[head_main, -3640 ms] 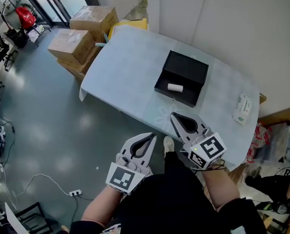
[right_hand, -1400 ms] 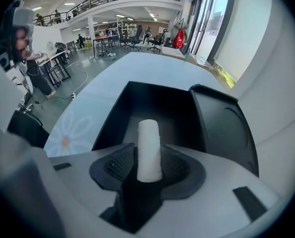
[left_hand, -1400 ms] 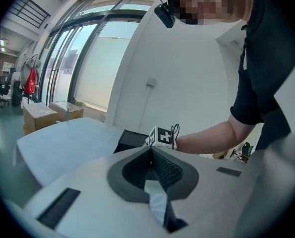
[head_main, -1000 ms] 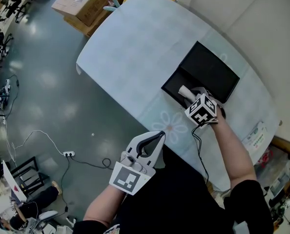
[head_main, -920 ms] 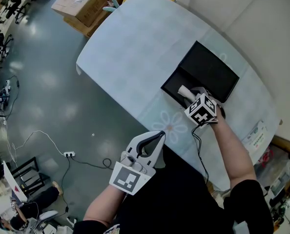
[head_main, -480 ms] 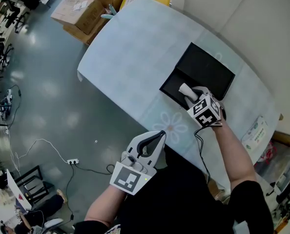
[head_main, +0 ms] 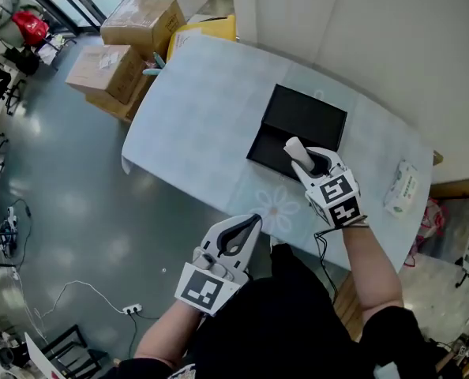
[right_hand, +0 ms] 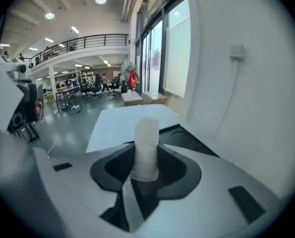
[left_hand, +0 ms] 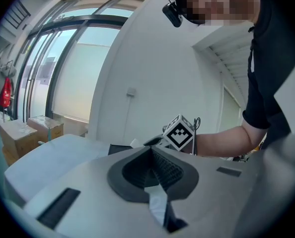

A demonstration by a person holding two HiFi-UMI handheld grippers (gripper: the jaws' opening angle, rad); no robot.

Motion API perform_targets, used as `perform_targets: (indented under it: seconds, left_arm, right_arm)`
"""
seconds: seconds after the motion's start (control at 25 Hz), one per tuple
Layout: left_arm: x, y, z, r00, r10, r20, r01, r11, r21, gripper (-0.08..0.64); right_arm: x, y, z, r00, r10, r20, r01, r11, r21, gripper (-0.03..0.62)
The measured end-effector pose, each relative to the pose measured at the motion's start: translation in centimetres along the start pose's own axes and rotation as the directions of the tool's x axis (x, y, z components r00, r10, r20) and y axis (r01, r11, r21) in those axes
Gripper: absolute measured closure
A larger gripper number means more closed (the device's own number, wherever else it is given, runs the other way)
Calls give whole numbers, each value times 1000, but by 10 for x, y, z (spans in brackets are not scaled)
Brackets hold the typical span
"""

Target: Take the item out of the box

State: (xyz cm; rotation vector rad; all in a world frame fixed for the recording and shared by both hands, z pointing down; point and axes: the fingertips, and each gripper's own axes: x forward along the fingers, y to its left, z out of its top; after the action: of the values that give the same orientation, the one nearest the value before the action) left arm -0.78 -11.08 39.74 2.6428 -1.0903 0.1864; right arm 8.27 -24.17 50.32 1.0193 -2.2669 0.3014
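Right hand-held gripper (head_main: pixel 307 161) is clamped on the white roll (head_main: pixel 294 148), pads pressing both its sides, and the roll pokes up over the near edge of the black box (head_main: pixel 302 115). The grab looks done to me. What's left is carrying it clear of the box and setting it on the desk (head_main: pixel 203 125). My left hand-held gripper (head_main: pixel 249 223) hangs closed and empty, well short of the box. Right of the box lies a white packet (head_main: pixel 399 186), and far left of it are cardboard cartons (head_main: pixel 132 38). I judge only the box's low wall needs clearing.
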Motion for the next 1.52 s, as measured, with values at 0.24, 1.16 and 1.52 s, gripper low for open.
perform_targets:
  seconds: [0.24,1.16,1.52]
  left_arm:
    - [-14,-11,14,997,-75,31,74,996,42,552]
    - [-95,-39,15,978,-200,59,193,976,105,552]
    - [-114,-46,0,979,-203,33,199,975,96,552]
  right_arm:
    - [-66,20,32,974,-90,206,56,984,167,445]
    - [-182,166,43,897,-221,383,135,961,240,446]
    - [-193,201,27,899,-221,378,126,958,258,446]
